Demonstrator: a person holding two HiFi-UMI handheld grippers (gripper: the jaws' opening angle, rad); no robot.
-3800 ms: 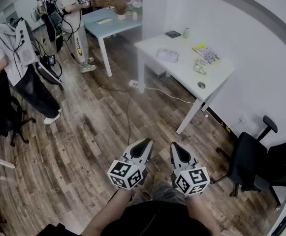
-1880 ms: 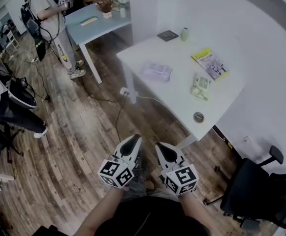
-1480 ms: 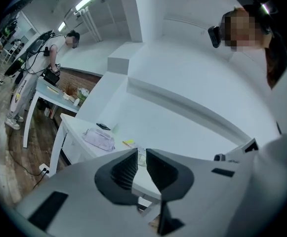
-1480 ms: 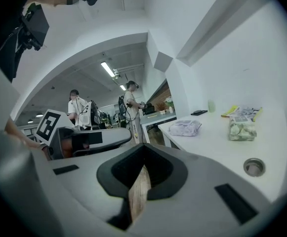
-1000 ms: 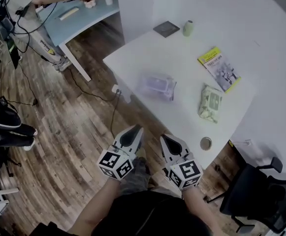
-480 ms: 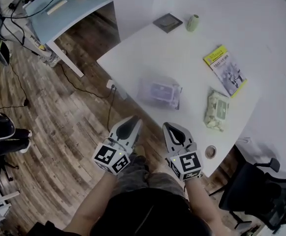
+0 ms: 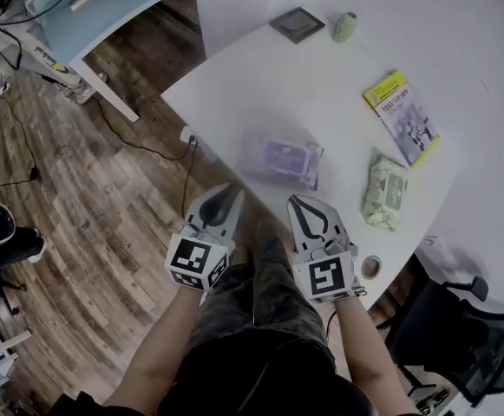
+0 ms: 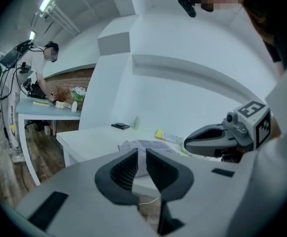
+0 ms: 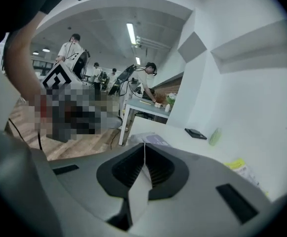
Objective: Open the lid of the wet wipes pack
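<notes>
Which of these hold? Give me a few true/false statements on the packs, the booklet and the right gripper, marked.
1. The purple wipes pack lies on the white table, touched by neither gripper. True.
2. The right gripper grips the green pack. False: its jaws are together on nothing, and that pack lies on the table.
3. The yellow booklet is on the floor. False: it lies on the table, beside the green pack.
4. A dark square item and a small green container sit at the table's far end. True.
</notes>
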